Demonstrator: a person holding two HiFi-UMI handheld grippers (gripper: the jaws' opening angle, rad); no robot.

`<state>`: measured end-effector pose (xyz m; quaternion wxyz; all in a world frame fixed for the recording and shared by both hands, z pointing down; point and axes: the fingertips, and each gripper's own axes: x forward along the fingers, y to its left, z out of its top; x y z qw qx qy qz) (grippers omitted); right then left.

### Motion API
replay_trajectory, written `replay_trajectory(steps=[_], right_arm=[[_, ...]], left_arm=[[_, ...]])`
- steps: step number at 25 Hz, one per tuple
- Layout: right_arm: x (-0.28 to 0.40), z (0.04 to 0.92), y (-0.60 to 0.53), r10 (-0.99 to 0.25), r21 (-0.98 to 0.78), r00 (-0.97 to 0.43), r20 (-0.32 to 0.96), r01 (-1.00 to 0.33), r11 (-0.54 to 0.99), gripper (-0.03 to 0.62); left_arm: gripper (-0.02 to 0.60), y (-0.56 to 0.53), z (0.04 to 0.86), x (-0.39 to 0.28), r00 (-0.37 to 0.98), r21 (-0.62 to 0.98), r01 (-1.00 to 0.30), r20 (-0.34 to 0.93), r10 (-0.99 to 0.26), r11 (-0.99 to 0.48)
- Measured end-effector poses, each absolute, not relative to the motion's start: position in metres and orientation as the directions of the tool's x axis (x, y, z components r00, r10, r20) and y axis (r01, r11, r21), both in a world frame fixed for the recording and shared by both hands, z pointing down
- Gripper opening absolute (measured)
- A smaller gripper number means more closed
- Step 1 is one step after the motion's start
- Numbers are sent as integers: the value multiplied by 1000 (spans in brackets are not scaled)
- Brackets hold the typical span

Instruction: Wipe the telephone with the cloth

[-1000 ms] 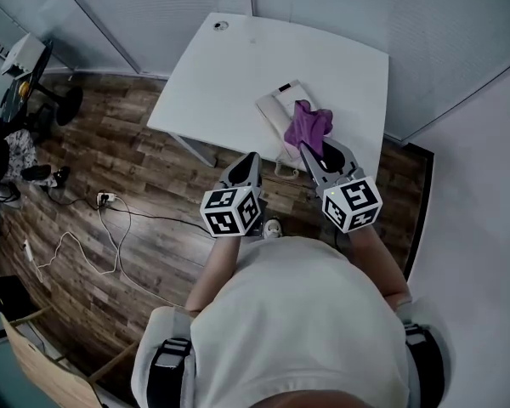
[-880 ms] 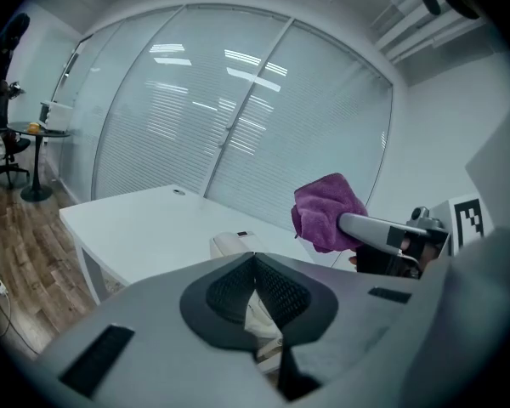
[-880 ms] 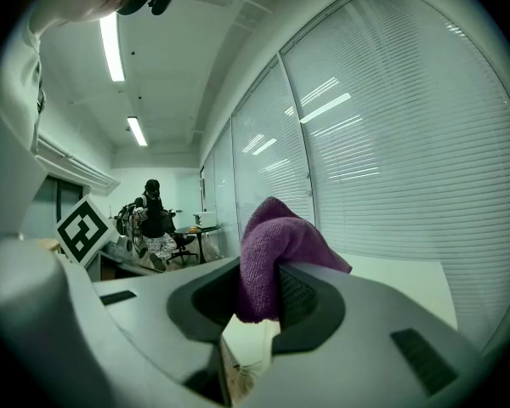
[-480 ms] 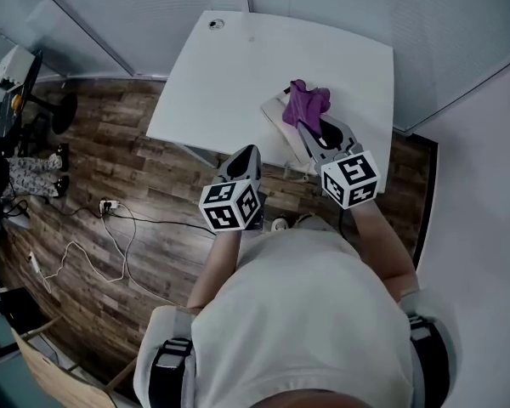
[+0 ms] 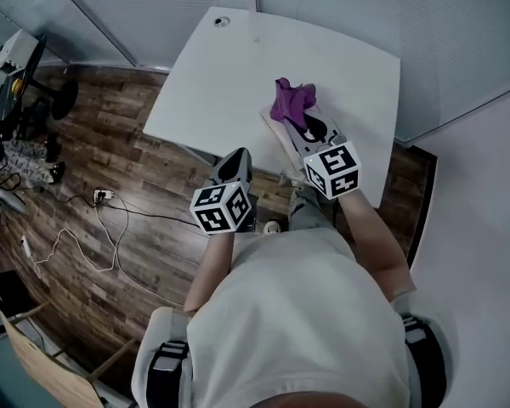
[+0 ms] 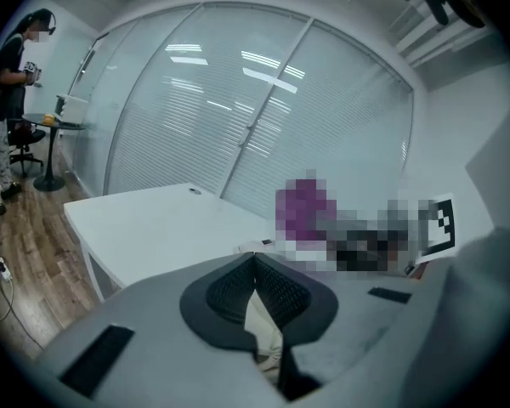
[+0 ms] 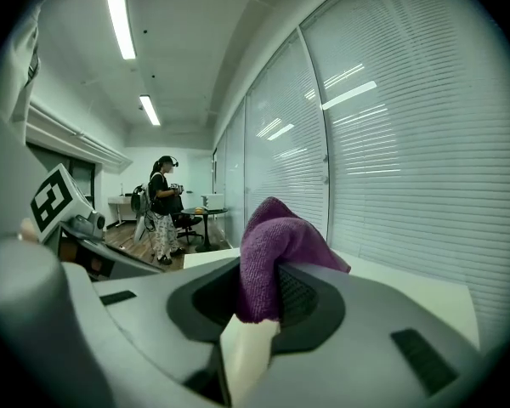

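Observation:
The white telephone (image 5: 274,120) lies near the right front of the white table (image 5: 221,75). A purple cloth (image 5: 291,100) bunches over the phone's far end, and my right gripper (image 5: 296,126) is shut on it from the near side. In the right gripper view the cloth (image 7: 274,243) stands up out of the shut jaws of the right gripper (image 7: 259,303). My left gripper (image 5: 235,167) hangs off the table's front edge over the floor, shut and holding nothing. The left gripper (image 6: 255,280) faces the table (image 6: 153,223); the cloth (image 6: 304,211) shows blurred beyond it.
The table has a cable hole (image 5: 222,22) at its far corner. Glass walls with blinds run behind it. Cables and a power strip (image 5: 102,195) lie on the wood floor at left. A person (image 7: 163,206) stands by a small round table in the background.
My right gripper has carried the cloth away from me along the phone toward its far end. The left gripper has drifted slightly left and stays shut.

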<state>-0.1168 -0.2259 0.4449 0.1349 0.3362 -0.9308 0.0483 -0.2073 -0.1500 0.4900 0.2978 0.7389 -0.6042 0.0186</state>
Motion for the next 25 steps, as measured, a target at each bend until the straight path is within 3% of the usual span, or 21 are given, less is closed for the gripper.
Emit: replay_trajectory(steps=[25], right_arm=[[-169, 517, -273, -472, 37, -759, 448, -512, 858, 97]], left_arm=[[20, -173, 501, -204, 218, 433, -901, 419, -881, -17]])
